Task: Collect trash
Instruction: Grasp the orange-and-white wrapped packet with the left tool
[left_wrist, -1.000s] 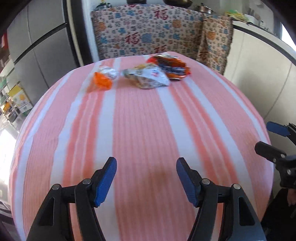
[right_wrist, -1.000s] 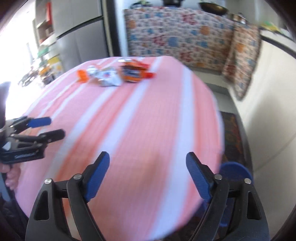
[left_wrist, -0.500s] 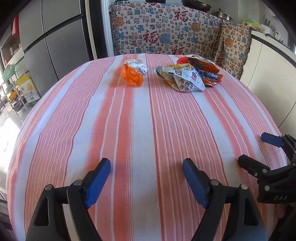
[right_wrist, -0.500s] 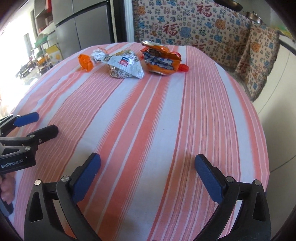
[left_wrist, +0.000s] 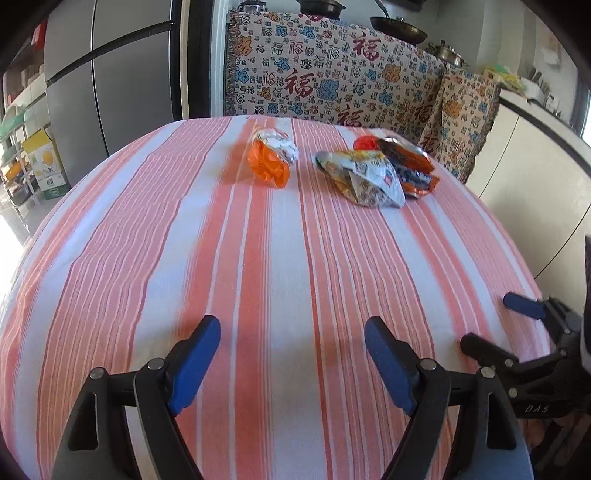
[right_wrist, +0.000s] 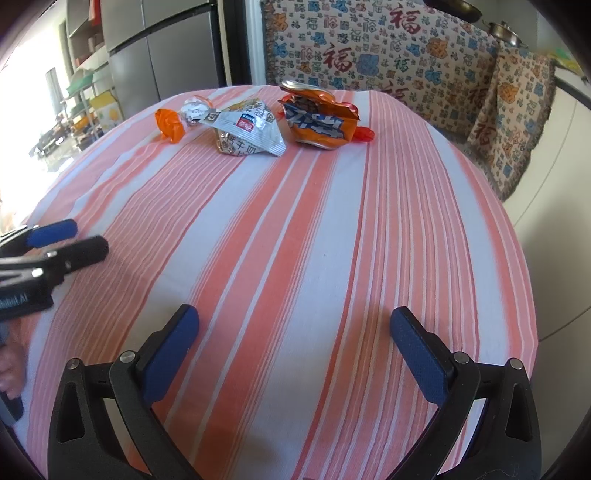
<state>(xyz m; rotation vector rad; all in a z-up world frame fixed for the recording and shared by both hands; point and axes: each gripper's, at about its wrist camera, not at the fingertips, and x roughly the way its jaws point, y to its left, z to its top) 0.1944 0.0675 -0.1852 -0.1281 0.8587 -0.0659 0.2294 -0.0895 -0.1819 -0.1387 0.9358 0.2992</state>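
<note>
Round tabletop (left_wrist: 155, 236) w/ pink-orange & white striped cloth. Three bits of trash at far end, well apart from both claws: crumpled orange wrapper (left_wrist: 272, 157) on left, silver snack bag (left_wrist: 364, 179) in middle, orange-blue chip bag (left_wrist: 408, 162) on right, touching silver one from behind. Same trio in right wrist view: orange wrapper (right_wrist: 170, 124), silver snack bag (right_wrist: 245, 129), orange-blue chip bag (right_wrist: 319, 120).

Left claw (left_wrist: 292, 356) spread, nothing betw. pads, low over near edge of cloth. Right claw (right_wrist: 294, 349) spread wide, also empty, over near edge, just beside left one. Patterned fabric (left_wrist: 332, 85) draped behind tabletop; grey fridge (left_wrist: 110, 74) at back left.
</note>
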